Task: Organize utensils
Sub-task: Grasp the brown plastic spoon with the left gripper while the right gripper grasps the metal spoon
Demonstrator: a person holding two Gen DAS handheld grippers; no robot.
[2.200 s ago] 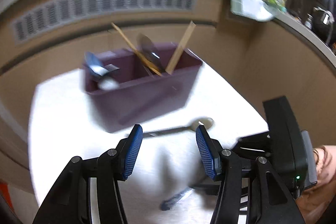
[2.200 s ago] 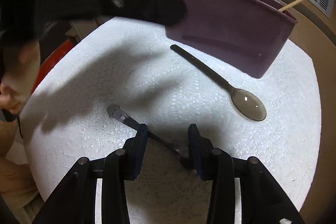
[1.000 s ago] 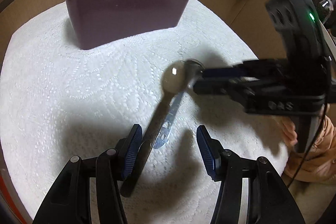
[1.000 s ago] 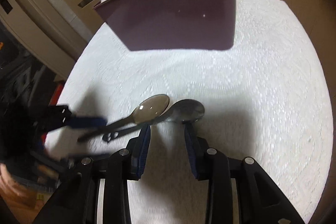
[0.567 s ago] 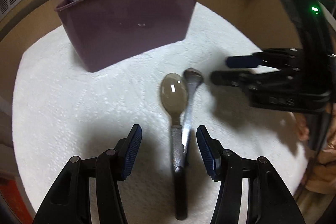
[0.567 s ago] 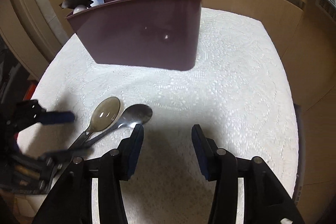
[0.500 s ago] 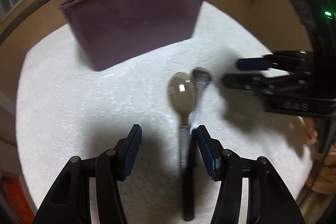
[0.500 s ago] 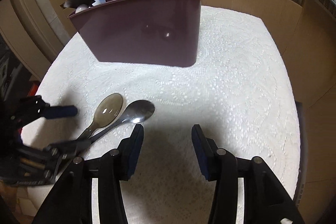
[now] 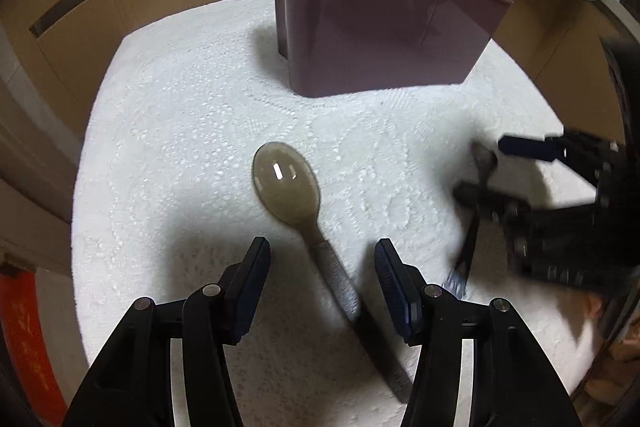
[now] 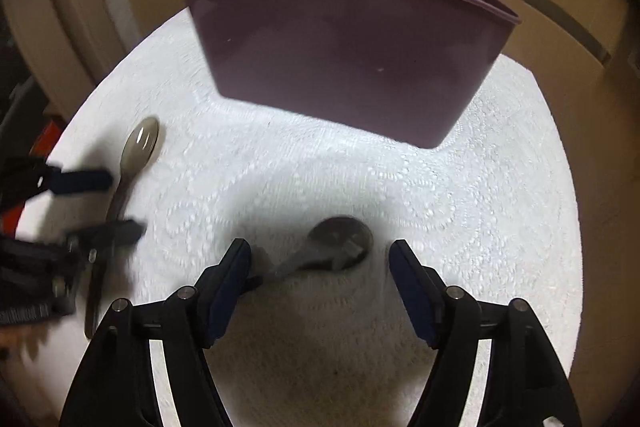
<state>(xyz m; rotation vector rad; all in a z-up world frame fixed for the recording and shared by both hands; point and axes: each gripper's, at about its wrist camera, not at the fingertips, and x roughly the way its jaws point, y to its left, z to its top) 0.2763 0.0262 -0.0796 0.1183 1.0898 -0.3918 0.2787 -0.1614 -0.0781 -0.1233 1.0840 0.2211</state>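
Lying between each pair of parted tongs (image 9: pixel 322 263) (image 10: pixel 320 263): brown spoon (image 9: pixel 298 197) left, metal spoon (image 10: pixel 334 245) right, neither gripped.

We see a plum caddy (image 9: pixel 384 39), a white lace-patterned cloth (image 9: pixel 192 131), a translucent grey-brown spoon (image 9: pixel 286 183), blue gripper pads (image 9: pixel 386 263), tan panels (image 9: pixel 160 7)

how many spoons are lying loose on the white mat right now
2. The translucent brown spoon lies between the left tongs; the metal spoon lies between the right tongs. The purple caddy may hide more.
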